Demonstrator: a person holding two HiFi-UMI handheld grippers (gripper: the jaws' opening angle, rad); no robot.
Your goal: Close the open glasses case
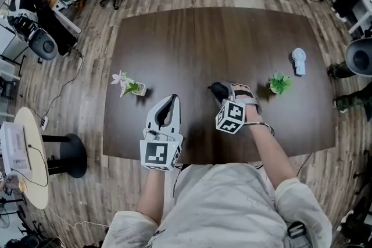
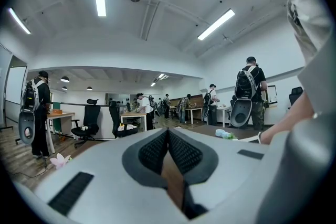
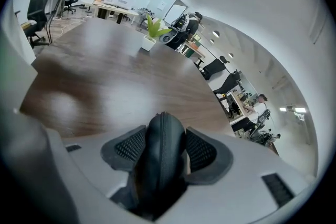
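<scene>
head view, case: the glasses case (image 1: 217, 90) lies on the dark table (image 1: 192, 38), near the front edge and about midway across. my right gripper (image 1: 231, 93) comes onto it from its right.
head view, left tongs: my left gripper (image 1: 172, 103) hangs just left of the case, apart from it, with the little flower pot (image 1: 132, 87) further left.
left gripper view, jaws: pressed together on nothing. only here can i see that. the case is out of this view.
right gripper view, jaws: set wide but clamped on the case, a pad (image 3: 202, 150) against each flank.
right gripper view, seam: the two halves look met along the zip line, which the head view shows too small to tell.
step in hand: i judge this the closing squeeze. i'd press evenly, square to the seam, without letting the case slide.
</scene>
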